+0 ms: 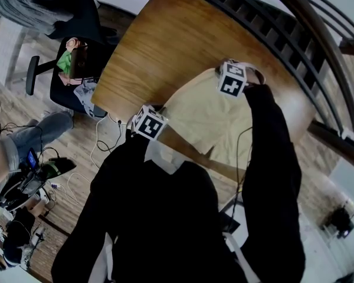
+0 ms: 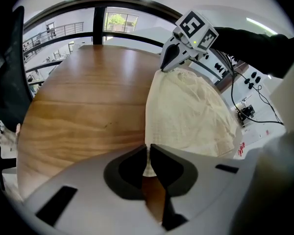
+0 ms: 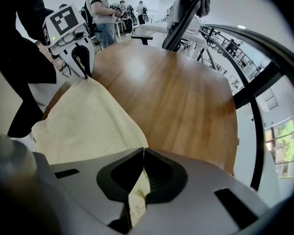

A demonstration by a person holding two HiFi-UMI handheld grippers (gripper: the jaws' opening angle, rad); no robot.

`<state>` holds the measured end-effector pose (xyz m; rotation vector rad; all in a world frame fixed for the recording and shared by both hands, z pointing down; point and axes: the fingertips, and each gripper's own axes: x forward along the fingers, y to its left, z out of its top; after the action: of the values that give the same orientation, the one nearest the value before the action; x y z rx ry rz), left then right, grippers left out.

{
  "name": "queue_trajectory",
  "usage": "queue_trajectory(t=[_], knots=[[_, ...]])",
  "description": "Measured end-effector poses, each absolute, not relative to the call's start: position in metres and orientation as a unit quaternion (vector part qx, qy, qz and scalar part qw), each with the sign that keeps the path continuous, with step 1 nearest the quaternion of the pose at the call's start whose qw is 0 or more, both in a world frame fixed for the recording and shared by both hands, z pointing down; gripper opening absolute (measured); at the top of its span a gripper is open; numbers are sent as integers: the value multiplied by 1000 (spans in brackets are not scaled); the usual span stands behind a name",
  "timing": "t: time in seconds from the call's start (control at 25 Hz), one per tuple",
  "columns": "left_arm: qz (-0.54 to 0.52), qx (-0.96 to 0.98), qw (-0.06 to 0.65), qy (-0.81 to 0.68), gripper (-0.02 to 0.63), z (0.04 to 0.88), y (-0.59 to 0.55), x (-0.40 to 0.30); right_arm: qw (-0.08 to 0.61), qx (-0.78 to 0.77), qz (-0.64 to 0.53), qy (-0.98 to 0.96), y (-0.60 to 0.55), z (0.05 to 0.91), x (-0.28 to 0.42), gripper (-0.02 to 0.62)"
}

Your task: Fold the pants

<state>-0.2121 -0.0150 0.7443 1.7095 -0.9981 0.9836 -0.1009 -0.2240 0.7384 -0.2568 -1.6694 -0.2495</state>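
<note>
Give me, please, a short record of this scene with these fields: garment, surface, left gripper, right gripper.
garment: cream pants, lying on the table
surface: wooden table
left gripper: shut on one corner of the pants
right gripper: shut on another corner, at the far end of the same edge

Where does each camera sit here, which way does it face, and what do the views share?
Head view: on the person's head, looking steeply down at the wooden table and cream pants; dark sleeves, left gripper and right gripper show.
Left gripper view: rides the left gripper, looking along its jaws, pinched on a pants corner, toward the right gripper.
Right gripper view: rides the right gripper, jaws pinched on another corner, facing the left gripper.
Shared: both gripper views show the pants, the table and the opposite gripper.
</note>
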Motion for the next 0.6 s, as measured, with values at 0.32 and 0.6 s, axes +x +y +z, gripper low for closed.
queue_trajectory(t=[0.32,0.6], knots=[[384,705,437,-406,15,717,-15,-208,656,-86,-116,-741,-226,712,-99,6],[344,737,427,-396,14,671,-15,-183,660,-62,-132,-737,-220,679,-90,6]])
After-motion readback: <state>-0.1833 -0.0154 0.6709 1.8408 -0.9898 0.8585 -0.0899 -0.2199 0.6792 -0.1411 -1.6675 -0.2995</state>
